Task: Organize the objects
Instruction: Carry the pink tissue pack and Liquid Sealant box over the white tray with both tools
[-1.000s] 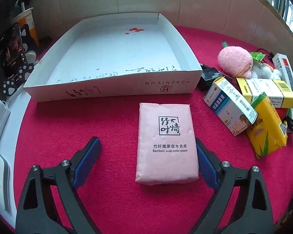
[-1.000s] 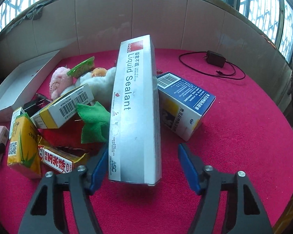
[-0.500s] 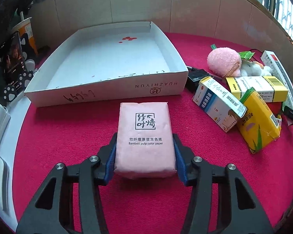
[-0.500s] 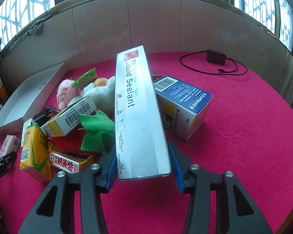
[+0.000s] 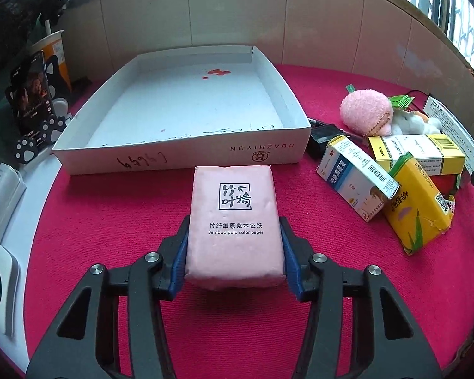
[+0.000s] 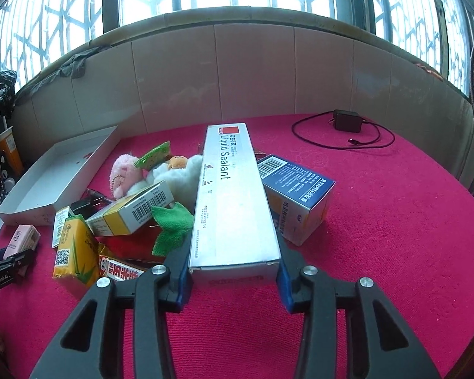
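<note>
My left gripper is shut on a pink tissue pack and holds it above the red cloth, just in front of the empty white tray. My right gripper is shut on the near end of a long silver Liquid Sealant box, raised and pointing away from me. In the right wrist view the tray lies far left, and the pink pack with the left gripper shows at the left edge.
A pile lies between the grippers: yellow drink carton, yellow-white box, green cloth, pink plush, blue box, white-blue box. A charger and cable lie far right. A phone and cup stand left of the tray.
Both grippers closed from open onto their objects and lifted them: the left on the pink pack, the right on the sealant box, which now rises clear of the pile.
</note>
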Motion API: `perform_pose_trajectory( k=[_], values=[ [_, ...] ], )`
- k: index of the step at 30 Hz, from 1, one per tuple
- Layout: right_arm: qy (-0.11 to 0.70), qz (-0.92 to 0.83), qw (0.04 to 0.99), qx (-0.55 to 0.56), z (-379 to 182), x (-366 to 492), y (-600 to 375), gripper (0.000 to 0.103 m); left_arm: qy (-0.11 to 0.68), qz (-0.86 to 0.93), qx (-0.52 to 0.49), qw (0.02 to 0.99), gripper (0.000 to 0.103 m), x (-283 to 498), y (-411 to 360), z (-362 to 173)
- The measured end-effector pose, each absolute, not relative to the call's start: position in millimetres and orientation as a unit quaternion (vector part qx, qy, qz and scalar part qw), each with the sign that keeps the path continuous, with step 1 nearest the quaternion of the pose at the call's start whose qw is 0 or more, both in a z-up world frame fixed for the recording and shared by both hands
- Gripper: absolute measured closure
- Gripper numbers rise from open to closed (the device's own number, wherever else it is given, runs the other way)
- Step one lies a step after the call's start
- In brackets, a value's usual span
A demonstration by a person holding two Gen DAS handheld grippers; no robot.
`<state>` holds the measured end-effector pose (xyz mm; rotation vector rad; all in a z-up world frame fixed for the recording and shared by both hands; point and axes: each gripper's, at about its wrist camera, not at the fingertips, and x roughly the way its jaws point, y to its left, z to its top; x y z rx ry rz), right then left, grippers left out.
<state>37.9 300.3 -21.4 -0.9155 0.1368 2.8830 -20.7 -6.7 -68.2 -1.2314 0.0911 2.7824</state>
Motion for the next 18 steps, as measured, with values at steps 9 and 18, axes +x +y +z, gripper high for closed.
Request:
perform_pose_trajectory(
  k=[9, 18],
  values=[
    [0.062, 0.964, 0.048, -0.252, -12, 56, 299, 0.06, 0.026, 0.918, -0.393, 0.045, 0.053, -17, -10, -65],
    [0.065, 0.974, 0.029, -0.213, 7, 75, 289, 0.06, 0.043, 0.931, -0.36, 0.048, 0.053, -6, -7, -56]
  ],
)
